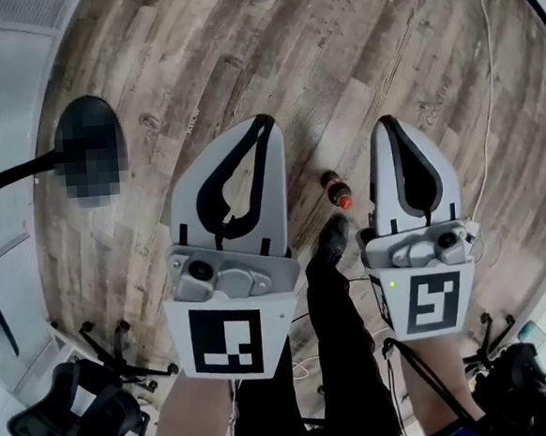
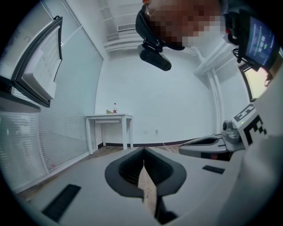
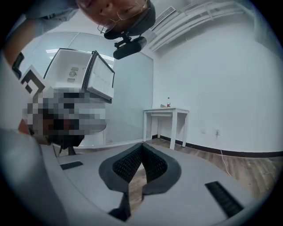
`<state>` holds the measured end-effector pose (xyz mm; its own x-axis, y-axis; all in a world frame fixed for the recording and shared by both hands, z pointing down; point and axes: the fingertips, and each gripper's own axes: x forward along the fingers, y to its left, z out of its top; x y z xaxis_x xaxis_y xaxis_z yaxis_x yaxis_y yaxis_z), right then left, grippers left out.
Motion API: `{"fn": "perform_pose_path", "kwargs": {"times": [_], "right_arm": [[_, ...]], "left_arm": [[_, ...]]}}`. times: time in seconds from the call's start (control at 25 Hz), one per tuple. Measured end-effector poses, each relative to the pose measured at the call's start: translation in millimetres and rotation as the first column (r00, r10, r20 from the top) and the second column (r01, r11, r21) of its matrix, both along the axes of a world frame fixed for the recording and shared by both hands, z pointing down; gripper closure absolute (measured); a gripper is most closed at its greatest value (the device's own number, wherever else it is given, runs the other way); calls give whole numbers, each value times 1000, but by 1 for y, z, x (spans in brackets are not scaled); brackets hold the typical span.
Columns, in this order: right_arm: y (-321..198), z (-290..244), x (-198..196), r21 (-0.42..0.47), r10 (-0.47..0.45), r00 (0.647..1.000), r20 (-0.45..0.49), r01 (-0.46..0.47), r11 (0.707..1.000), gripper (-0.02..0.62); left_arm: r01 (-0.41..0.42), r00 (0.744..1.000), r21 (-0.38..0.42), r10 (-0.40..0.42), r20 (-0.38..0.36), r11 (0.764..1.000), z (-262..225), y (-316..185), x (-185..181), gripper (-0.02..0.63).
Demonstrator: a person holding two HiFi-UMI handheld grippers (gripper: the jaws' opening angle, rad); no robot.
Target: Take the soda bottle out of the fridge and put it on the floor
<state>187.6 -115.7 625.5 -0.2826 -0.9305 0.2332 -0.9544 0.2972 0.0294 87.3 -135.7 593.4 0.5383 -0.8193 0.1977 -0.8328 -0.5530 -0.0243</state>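
Note:
The soda bottle (image 1: 337,189), dark with a red cap, lies on the wooden floor (image 1: 336,57) between my two grippers, just ahead of the person's black shoe (image 1: 331,241). My left gripper (image 1: 263,121) hovers to the bottle's left, its jaws closed tip to tip with nothing between them. To the bottle's right is my right gripper (image 1: 385,121), also shut and empty. The left gripper view shows the left gripper (image 2: 143,151) with its pads together. In the right gripper view the right gripper (image 3: 142,145) has its pads meeting at the tip. A white fridge (image 3: 79,75) stands behind, door open.
A white table (image 2: 110,117) against the far wall carries a small bottle (image 2: 115,107). A black office chair (image 1: 73,421) and tripod legs (image 1: 114,352) stand at the lower left. More gear (image 1: 521,381) sits at the lower right, and a cable (image 1: 486,101) trails across the floor.

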Motion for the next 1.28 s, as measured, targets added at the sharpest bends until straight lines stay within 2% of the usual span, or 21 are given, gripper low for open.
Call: {"fn": "perform_pose_path", "kwargs": {"times": [0.36,0.56,0.64,0.76,0.8,0.92,1.28], "right_arm": [[-35,-166,-15,144,-34,999,1,33,989,583],[-45,-292,-24,301,-32,999,-26,38,953,583],[-37,-320,-23,308,-29,999,-14,32,951,583],[-21,-340,-19,233,-12,1000,3,11,972,583],[-20,-360,-23,248,-18,1000,0,18,969,583],[-20,-434,-34,373,-35,999,-8,36,927,583],[10,-544,-46,468,-48,998,-30,56,882,583]], "left_arm": [[40,999,76,-37,-38,996,-139,-17,-7,589],[50,998,162,-44,-40,986,-236,-20,-15,589],[61,997,192,-53,-48,980,-277,-17,-20,589],[77,996,243,-63,-65,967,-336,-11,-28,589],[83,995,262,-65,-74,961,-355,-8,-30,589],[94,993,307,-69,-91,947,-405,-1,-35,589],[119,991,377,-87,-102,919,-509,36,-48,589]]}}
